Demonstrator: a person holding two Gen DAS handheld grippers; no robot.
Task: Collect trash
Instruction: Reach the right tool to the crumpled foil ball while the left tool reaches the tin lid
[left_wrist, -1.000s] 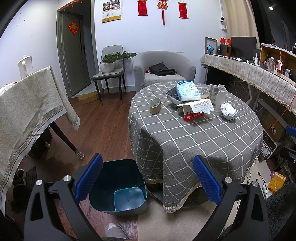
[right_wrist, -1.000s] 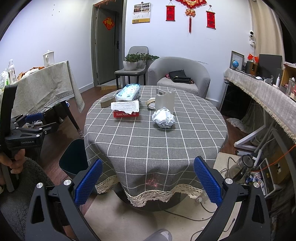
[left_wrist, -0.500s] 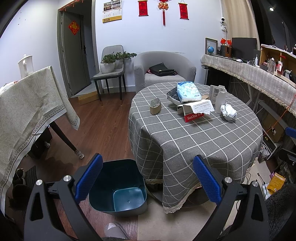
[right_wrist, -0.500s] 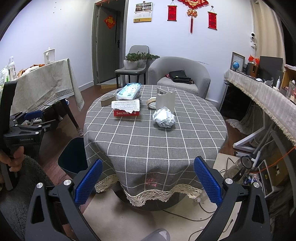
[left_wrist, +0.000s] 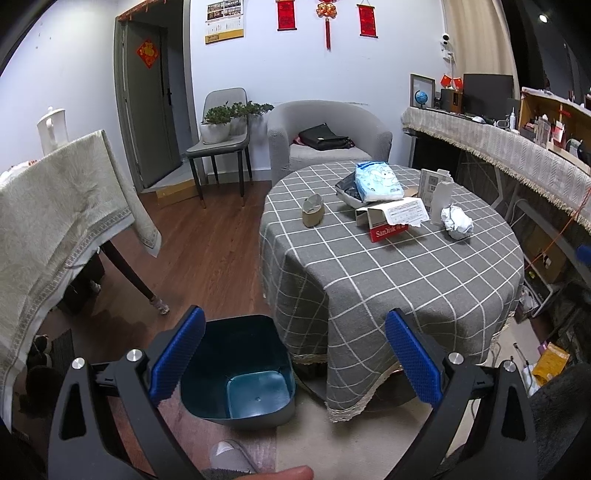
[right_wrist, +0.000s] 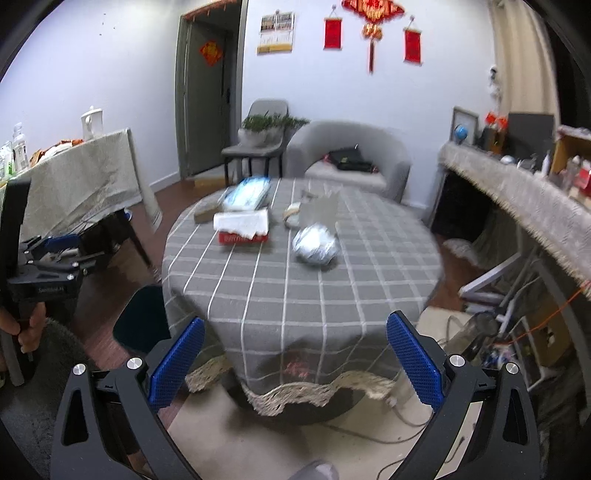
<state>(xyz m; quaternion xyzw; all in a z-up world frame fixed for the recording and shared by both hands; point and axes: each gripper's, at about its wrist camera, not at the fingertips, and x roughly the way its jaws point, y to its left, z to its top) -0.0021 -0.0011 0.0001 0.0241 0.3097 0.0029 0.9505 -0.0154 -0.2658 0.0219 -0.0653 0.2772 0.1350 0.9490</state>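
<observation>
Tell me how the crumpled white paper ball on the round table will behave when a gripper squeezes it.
The paper ball looks loosely crumpled, so it will probably crush and give between the fingers rather than resist. It likely weighs very little for its bulk. Its lumpy round shape sits free on the tablecloth, so a sideways nudge may roll or skid it.

- Left wrist view: set back from tabletop (left_wrist: 388, 266), facing forward, bin (left_wrist: 236, 369) below.
- Right wrist view: blurred, facing same tabletop (right_wrist: 295, 280) from another side.
- Shared: the tabletop.
</observation>
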